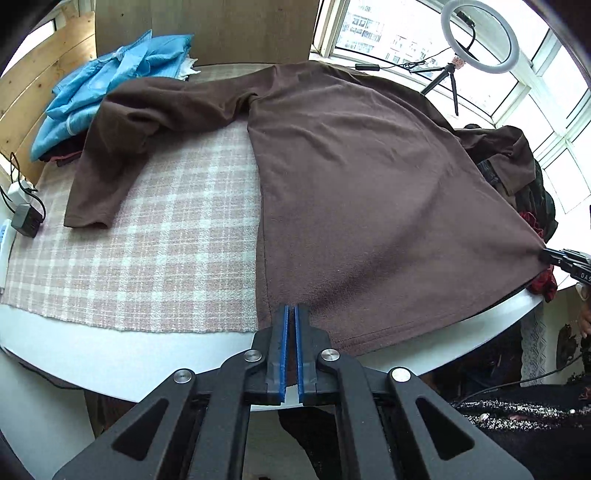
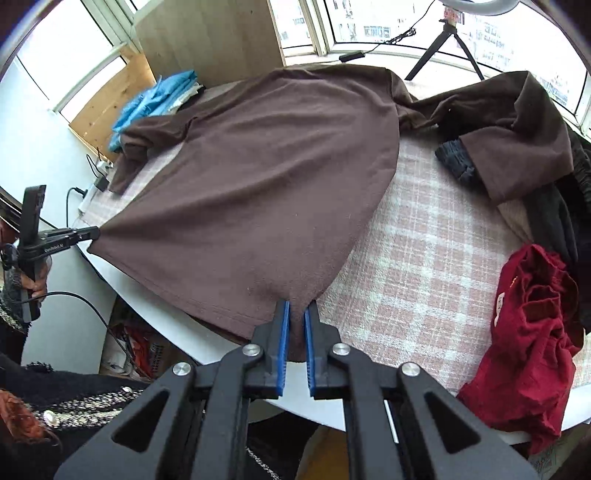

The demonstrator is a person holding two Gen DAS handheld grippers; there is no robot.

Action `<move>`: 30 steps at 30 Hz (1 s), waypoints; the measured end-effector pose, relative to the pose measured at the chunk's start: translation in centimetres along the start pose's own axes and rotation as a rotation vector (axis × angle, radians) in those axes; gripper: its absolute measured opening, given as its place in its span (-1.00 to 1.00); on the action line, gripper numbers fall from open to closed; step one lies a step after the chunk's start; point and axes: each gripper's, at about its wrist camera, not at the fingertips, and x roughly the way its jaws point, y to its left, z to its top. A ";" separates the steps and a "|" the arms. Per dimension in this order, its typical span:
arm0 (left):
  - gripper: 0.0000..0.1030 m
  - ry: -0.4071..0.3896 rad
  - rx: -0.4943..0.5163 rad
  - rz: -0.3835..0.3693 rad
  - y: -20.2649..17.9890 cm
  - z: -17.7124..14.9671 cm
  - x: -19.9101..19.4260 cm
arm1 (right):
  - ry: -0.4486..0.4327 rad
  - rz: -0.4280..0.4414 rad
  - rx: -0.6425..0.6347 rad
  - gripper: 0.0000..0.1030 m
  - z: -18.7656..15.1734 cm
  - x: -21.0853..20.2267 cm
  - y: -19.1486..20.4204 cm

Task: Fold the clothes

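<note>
A brown long-sleeved shirt (image 1: 369,184) lies spread on a plaid cloth (image 1: 166,240) over a round white table. My left gripper (image 1: 291,307) is shut on the shirt's near hem at its left corner; the right wrist view shows that same gripper (image 2: 94,233) pinching the corner at the far left. My right gripper (image 2: 298,304) is shut on the shirt's (image 2: 258,184) other hem corner, with brown cloth bunched between its blue pads. It shows again at the right edge of the left wrist view (image 1: 546,255). The hem hangs taut between the two, off the table. One sleeve (image 1: 110,166) lies flat; the other sleeve (image 2: 517,140) drapes over dark clothes.
Folded blue clothes (image 1: 110,85) sit at the back left by a wooden board. A crumpled red garment (image 2: 528,332) and dark clothes (image 2: 554,221) pile up on the right. A ring light (image 1: 480,35) on a tripod stands by the window. A power strip (image 1: 18,195) with cables lies at the left edge.
</note>
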 end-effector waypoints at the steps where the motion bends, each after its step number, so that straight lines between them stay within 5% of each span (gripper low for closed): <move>1: -0.95 0.005 -0.005 0.003 0.4 0.2 0.4 | -0.014 -0.006 0.007 -0.85 0.2 -0.1 0.4; 7: -0.95 0.154 -0.031 -0.005 2.3 -2.0 5.6 | 0.215 -0.075 0.038 -0.85 -1.3 6.3 0.0; 13: -0.95 0.051 0.014 0.010 1.7 -0.4 0.4 | 0.112 -0.051 0.015 -0.85 0.5 1.1 1.2; 20: -1.00 0.270 -0.054 0.102 5.9 -3.2 6.7 | 0.304 -0.039 -0.089 -0.72 -0.2 6.7 1.7; 24: -1.00 0.194 -0.095 0.095 5.9 -0.4 4.5 | 0.168 -0.048 0.013 -0.21 4.9 5.4 -3.5; 27: -0.98 0.101 0.005 0.042 1.4 3.7 4.2 | 0.029 -0.096 0.145 -0.15 10.9 5.4 -9.0; 30: -0.86 0.103 0.111 0.028 -2.7 6.8 6.5 | -0.019 -0.148 0.200 -0.15 16.3 7.6 -12.6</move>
